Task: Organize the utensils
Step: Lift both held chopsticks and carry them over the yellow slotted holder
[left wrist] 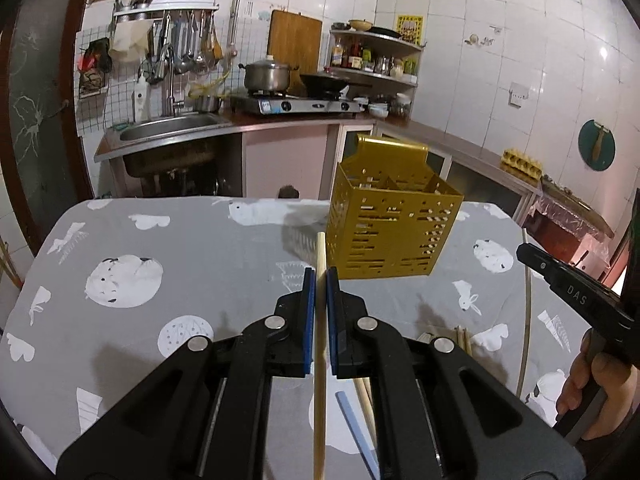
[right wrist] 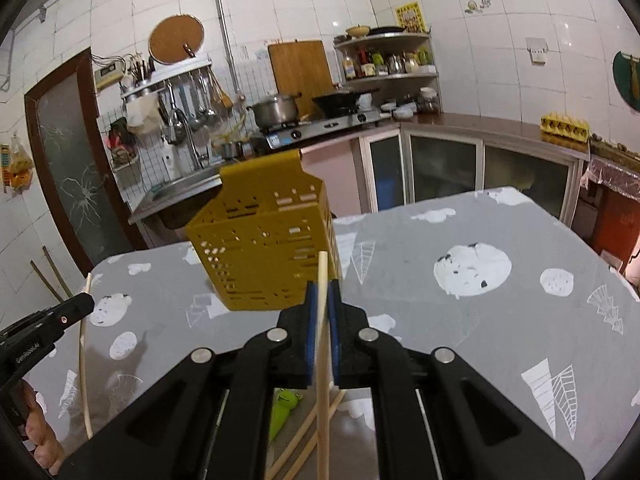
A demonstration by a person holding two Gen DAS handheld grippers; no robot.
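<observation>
A gold perforated utensil holder [left wrist: 390,232] [right wrist: 260,256] stands at the far side of the grey printed tablecloth [left wrist: 180,240] [right wrist: 460,332]. My left gripper [left wrist: 320,280] is shut on a pale wooden chopstick [left wrist: 319,400], held above the cloth, its tip just left of the holder. My right gripper [right wrist: 322,292] is shut on another chopstick [right wrist: 322,400], whose tip overlaps the holder's front corner. Each gripper also shows at the edge of the other view: the right gripper [left wrist: 528,254] and the left gripper [right wrist: 78,306], each with its thin stick.
Loose chopsticks [left wrist: 464,338] [right wrist: 304,440], a blue-grey stick [left wrist: 356,420] and a green object [right wrist: 282,404] lie on the near cloth. Behind the table are a sink [left wrist: 172,130], a stove with a pot [left wrist: 268,74] and a counter. A hand [left wrist: 592,384] holds the right gripper.
</observation>
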